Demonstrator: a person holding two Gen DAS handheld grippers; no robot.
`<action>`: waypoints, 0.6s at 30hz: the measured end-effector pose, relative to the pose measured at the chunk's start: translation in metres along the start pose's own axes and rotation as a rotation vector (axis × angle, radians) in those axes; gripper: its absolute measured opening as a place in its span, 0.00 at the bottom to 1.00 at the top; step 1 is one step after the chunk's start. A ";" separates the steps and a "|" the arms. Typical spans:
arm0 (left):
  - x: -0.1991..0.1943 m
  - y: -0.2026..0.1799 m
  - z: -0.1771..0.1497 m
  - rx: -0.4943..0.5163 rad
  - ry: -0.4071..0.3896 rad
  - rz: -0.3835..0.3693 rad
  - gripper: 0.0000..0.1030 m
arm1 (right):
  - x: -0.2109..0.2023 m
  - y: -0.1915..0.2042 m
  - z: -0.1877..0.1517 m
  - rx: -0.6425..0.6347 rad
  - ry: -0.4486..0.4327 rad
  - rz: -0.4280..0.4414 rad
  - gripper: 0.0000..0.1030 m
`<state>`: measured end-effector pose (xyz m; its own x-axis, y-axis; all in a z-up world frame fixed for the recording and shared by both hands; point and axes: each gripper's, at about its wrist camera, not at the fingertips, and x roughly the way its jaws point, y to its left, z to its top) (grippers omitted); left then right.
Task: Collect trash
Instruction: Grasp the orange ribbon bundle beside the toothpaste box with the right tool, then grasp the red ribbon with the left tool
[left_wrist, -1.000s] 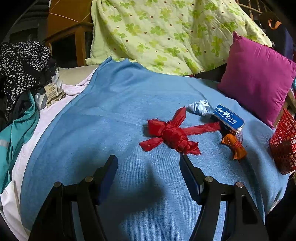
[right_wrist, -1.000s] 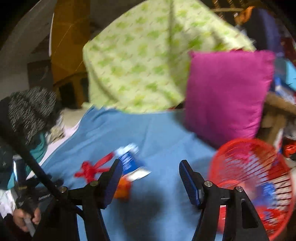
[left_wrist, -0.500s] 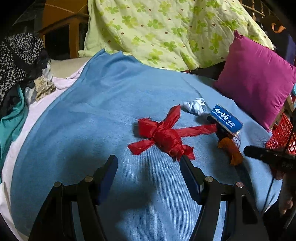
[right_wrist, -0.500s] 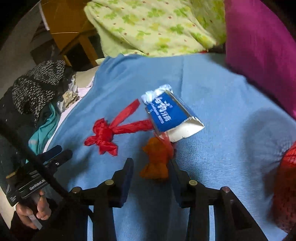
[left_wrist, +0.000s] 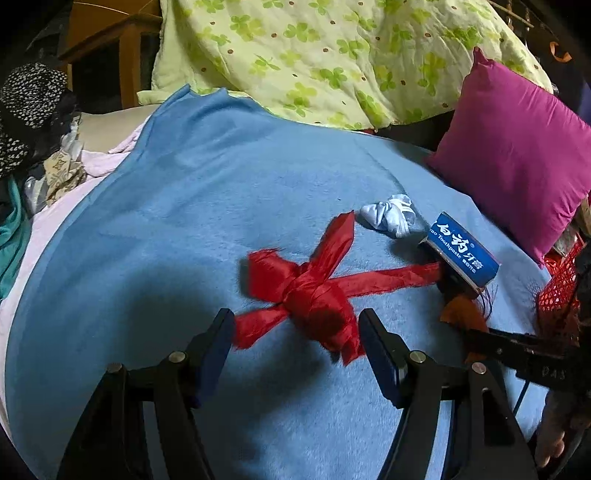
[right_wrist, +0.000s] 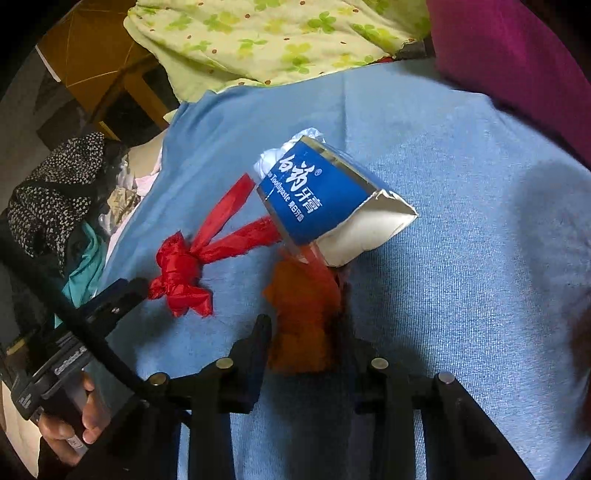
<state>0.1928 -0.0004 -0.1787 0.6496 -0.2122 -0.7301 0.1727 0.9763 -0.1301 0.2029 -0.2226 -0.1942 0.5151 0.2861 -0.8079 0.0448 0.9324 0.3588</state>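
Observation:
A knotted red ribbon (left_wrist: 314, 291) lies on the blue blanket (left_wrist: 166, 221); it also shows in the right wrist view (right_wrist: 181, 269). My left gripper (left_wrist: 295, 336) is open, its fingers on either side of the ribbon's near end. An orange scrap (right_wrist: 303, 321) lies under the end of a blue toothpaste box (right_wrist: 317, 195). My right gripper (right_wrist: 306, 343) has its jaws closed in around the orange scrap. The box (left_wrist: 461, 254) and a white crumpled wad (left_wrist: 389, 218) also show in the left wrist view.
A red mesh basket (left_wrist: 561, 280) stands at the right edge of the bed. A magenta pillow (left_wrist: 517, 147) and a green flowered quilt (left_wrist: 332, 55) lie at the back. Clothes (left_wrist: 33, 107) are piled at the left.
My left gripper has moved forward onto the red ribbon. My right gripper has swung from the basket to the orange scrap and narrowed its jaws around it.

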 end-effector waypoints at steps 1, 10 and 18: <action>0.002 -0.002 0.001 0.003 0.002 -0.002 0.68 | 0.000 0.000 -0.001 -0.001 -0.002 0.001 0.34; 0.019 -0.011 0.010 0.008 0.014 -0.014 0.68 | 0.002 -0.018 -0.003 0.085 0.018 0.060 0.35; 0.025 -0.012 0.015 0.004 0.011 -0.002 0.68 | 0.001 -0.031 -0.003 0.137 0.022 0.131 0.36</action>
<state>0.2184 -0.0182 -0.1858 0.6415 -0.2134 -0.7369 0.1767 0.9758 -0.1288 0.1994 -0.2502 -0.2080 0.5058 0.4087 -0.7597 0.0955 0.8487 0.5202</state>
